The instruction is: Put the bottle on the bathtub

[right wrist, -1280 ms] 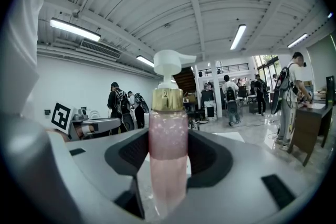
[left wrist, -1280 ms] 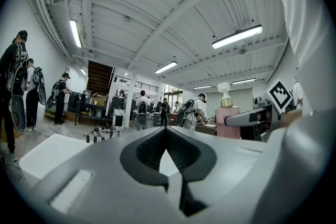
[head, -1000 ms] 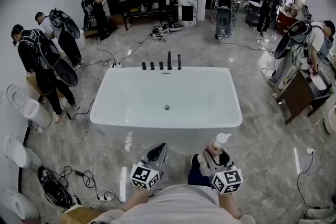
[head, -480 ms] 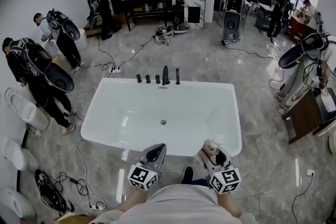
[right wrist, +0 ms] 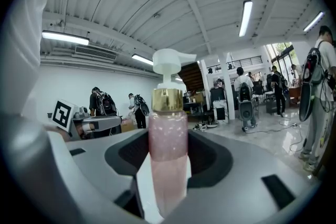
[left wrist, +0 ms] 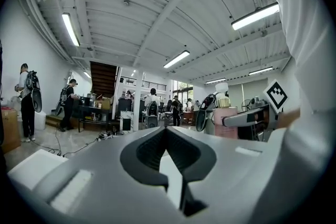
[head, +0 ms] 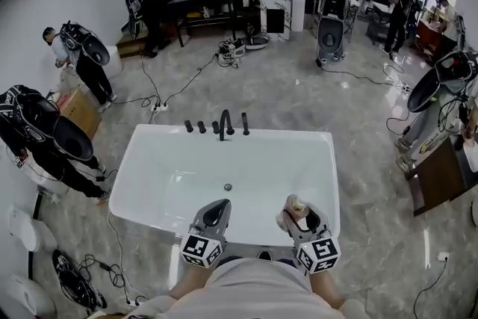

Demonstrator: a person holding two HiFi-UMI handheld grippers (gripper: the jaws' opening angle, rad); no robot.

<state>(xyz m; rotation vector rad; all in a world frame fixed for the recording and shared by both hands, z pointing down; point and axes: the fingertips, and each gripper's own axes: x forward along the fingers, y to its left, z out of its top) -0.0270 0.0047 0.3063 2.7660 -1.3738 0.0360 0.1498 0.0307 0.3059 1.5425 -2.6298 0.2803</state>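
Observation:
A pink pump bottle (right wrist: 168,149) with a gold collar and white pump head stands upright between the jaws of my right gripper (right wrist: 167,186), which is shut on it. In the head view the bottle (head: 296,205) and the right gripper (head: 299,214) hover over the near rim of the white bathtub (head: 149,153), toward its right end. My left gripper (head: 216,210) is beside it at the near rim, jaws shut with nothing between them. The left gripper (left wrist: 167,131) view shows the bottle (left wrist: 227,118) off to its right.
Black taps (head: 224,123) stand in a row on the tub's far rim, a drain (head: 228,187) in its floor. Cables (head: 89,265) trail on the marble floor to the left. Several people with backpack rigs stand around, one (head: 45,142) close to the tub's left side.
I have stepped closer to the tub. Both grippers, which were short of the tub, are now over its near rim, the right one still carrying the bottle.

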